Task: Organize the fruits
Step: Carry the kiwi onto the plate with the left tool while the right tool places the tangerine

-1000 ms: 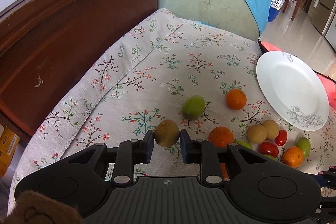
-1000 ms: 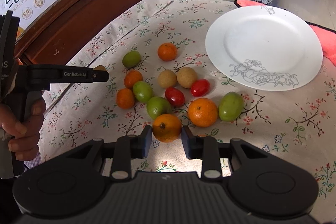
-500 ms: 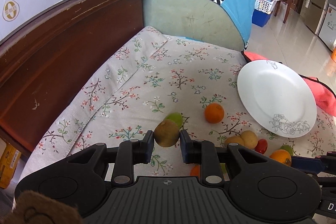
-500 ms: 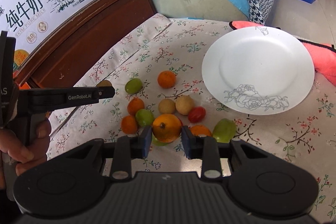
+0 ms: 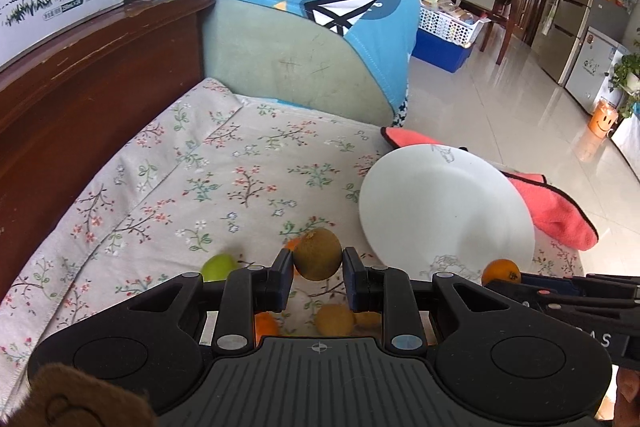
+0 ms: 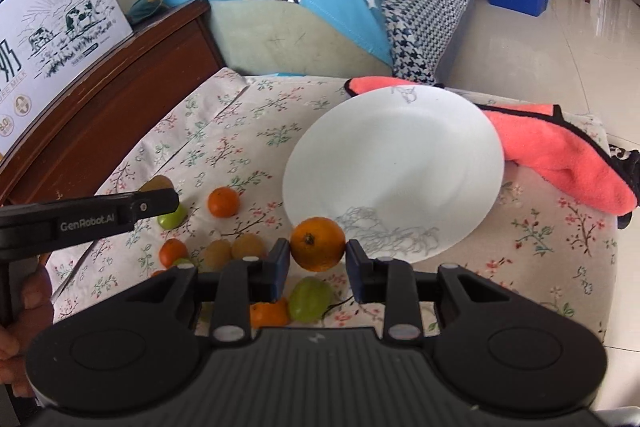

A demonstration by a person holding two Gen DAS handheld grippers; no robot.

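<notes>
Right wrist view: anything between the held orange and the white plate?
Nothing. In the right wrist view the orange in the right gripper overlaps the bare plate's near rim.

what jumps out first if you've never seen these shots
Each gripper pinches a fruit in mid-air: the left gripper holds a brown fuzzy kiwi, the right gripper a round orange mandarin. Behind them a large empty white plate lies on the floral cloth.

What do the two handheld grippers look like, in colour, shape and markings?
Both grippers are matte black plastic. The left gripper and the right gripper each have a ribbed centre plate, two rounded side lobes, silver rivets and flat dark fingers. Seen from the side, the left gripper bears white "GenRobot.AI" lettering.
</notes>
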